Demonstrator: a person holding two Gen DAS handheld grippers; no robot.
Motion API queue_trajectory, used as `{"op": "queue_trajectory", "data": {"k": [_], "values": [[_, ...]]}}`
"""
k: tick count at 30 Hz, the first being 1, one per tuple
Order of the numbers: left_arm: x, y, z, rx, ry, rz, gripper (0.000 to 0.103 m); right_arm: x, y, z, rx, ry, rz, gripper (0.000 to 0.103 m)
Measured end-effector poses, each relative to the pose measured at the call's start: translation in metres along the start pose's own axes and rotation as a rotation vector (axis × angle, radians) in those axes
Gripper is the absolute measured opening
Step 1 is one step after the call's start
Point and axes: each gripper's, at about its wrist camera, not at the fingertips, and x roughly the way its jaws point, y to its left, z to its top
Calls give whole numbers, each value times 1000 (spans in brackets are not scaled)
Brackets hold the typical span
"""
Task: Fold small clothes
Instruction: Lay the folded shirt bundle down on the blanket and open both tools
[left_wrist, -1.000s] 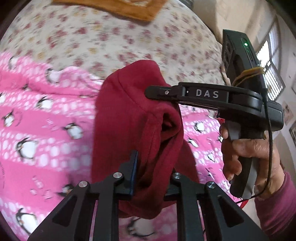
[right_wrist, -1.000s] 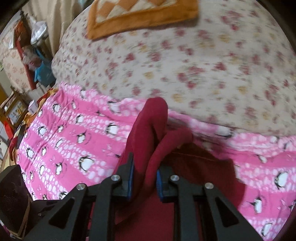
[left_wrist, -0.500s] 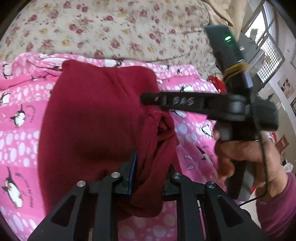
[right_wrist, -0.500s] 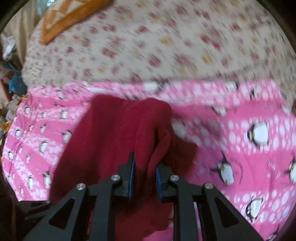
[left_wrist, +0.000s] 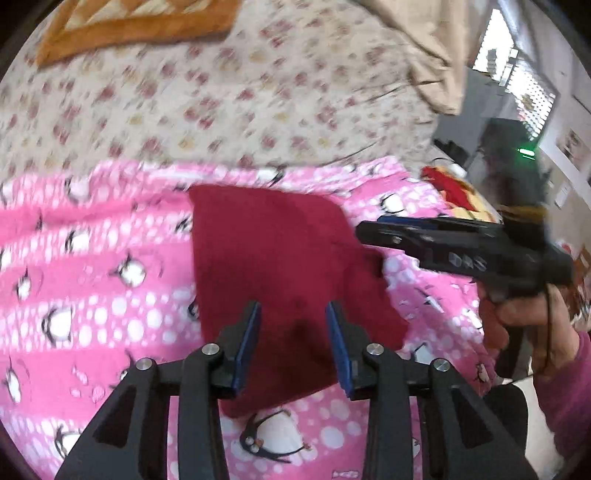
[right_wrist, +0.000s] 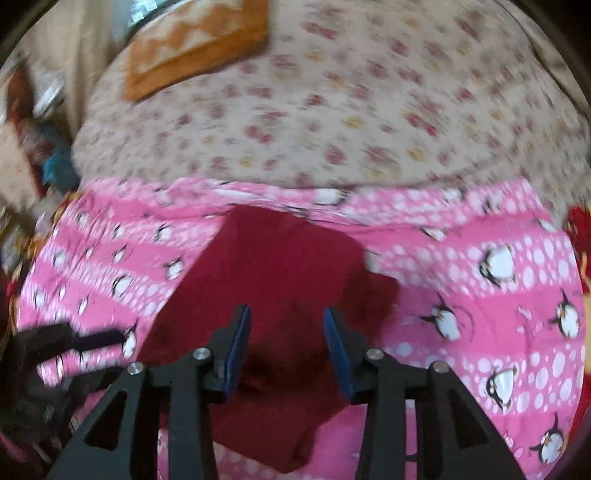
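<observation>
Though both views are motion-blurred, the biggest thing is plain: a floral bedspread (left_wrist: 229, 96) fills the upper half of each frame, cream w/ small red and yellow flowers. An orange quilted mat (left_wrist: 129, 26) lies on it at the upper left of the left wrist view, and upper left-centre in the right wrist view.

Below that, a pink penguin blanket (left_wrist: 85, 280) spans the lower half of both frames, its far edge bunched against the bedspread.

On the blanket lies the dark red garment (left_wrist: 280, 266), folded into a rough rectangle, roughly centre frame in both views. It lies flat on the pink blanket; one lower corner hangs toward the bottom edge of the right wrist view.

The right gripper (right_wrist: 286, 347) sits bottom centre of its own view, and shows at mid right of the left wrist view, in a hand w/ a pink sleeve. Its jaws have just been opening: blue pads (right_wrist: 238, 350) apart, red cloth seen in the gap but not pressed by either pad.

The left gripper (left_wrist: 293, 343) sits bottom centre of its view. Jaws likewise just opening, pads clear of the cloth, garment visible beyond the gap, nothing held.

Small red item at far right edge, too blurred to ID.
</observation>
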Motion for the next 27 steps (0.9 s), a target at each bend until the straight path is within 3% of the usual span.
{"op": "queue_trajectory", "data": {"k": [2, 5, 8, 9, 12, 18, 23, 27], "values": [[4, 4, -4, -46, 16, -47, 15, 6, 17, -1, -56, 7, -5, 43], [12, 5, -13, -50, 18, -6, 15, 18, 26, -10, -100, 76, 8, 43], [25, 9, -23, -53, 55, 19, 15, 28, 29, -33, -197, 135, -136, 42], [31, 11, -27, -61, 72, 20, 15, 30, 22, -42, -185, 154, -149, 42], [33, 11, -33, -49, 66, 27, 15, 26, -5, -59, -55, 150, -76, 42], [32, 9, -33, -37, 63, 47, 15, -3, -20, -51, 135, 26, 46, 43], [33, 9, -32, -37, 60, 63, 15, 35, -9, -41, 147, 98, 23, 43], [28, 5, -28, -34, 66, 68, 15, 27, -7, -40, 108, 70, -6, 18]]}}
